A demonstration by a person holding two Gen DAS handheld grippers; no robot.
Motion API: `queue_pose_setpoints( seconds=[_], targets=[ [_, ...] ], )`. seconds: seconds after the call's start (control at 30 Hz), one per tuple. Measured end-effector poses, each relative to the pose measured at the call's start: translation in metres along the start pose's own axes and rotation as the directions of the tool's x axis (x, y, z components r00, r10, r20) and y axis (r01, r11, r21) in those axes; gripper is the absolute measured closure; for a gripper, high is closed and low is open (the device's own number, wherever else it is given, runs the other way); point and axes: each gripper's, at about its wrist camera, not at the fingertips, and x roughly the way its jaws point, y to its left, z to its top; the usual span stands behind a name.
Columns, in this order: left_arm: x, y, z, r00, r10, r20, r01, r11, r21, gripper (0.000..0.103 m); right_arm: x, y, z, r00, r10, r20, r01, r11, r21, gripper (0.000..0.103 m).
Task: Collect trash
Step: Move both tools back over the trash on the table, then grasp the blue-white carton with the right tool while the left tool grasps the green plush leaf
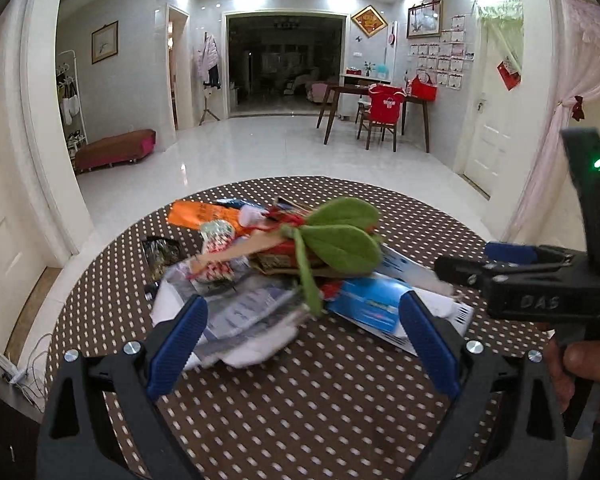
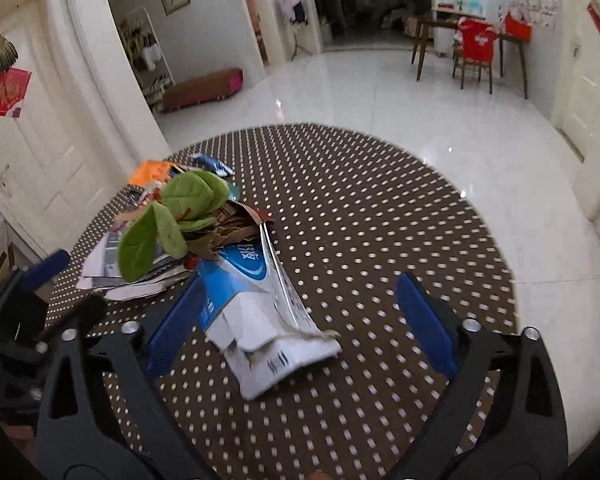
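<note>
Trash pile [image 1: 268, 264] heaped on round polka-dot table [image 1: 340, 400], at 12 o'clock from left gripper [image 1: 300, 320], jaws spread, nothing clasped. Right gripper [image 2: 300, 312] released, straddling torn blue-white carton [image 2: 256, 300]. Green felt leaves [image 2: 168, 220] top pile, at 10 o'clock.

Brown white-dotted tablecloth [image 2: 380, 208], green leaves [image 2: 172, 216]

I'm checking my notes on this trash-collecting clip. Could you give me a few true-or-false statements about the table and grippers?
1. The trash pile lies on a dotted brown tablecloth. True.
2. Green leaves top the pile. True.
3. The right gripper is clamped shut on the blue-and-white carton. False: its jaws stand open around it.
4. The left gripper holds an orange wrapper. False: it is open and holds nothing.
</note>
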Motion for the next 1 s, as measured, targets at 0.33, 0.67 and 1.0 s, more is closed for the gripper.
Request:
queue_pose_setpoints(
  seconds=[0.33,0.67,1.0],
  targets=[
    [0.071,-0.007,0.040,0.999,-0.002,-0.054,0.012,0.983,0.181,0.007,0.041,0.002,0.007,0.994,0.051,-0.092,-0.052,0.999,-0.009,0.077],
    [0.093,0.004,0.041,0.964,-0.234,-0.129,0.249,0.961,0.117,0.081,0.022,-0.011,-0.012,0.996,0.064,-0.067,-0.064,0.998,0.006,0.093],
    [0.050,0.010,0.024,0.968,-0.246,-0.040,0.249,0.964,0.098,0.083,-0.025,-0.030,-0.027,0.999,0.046,0.015,-0.047,0.998,0.051,0.094]
  ],
)
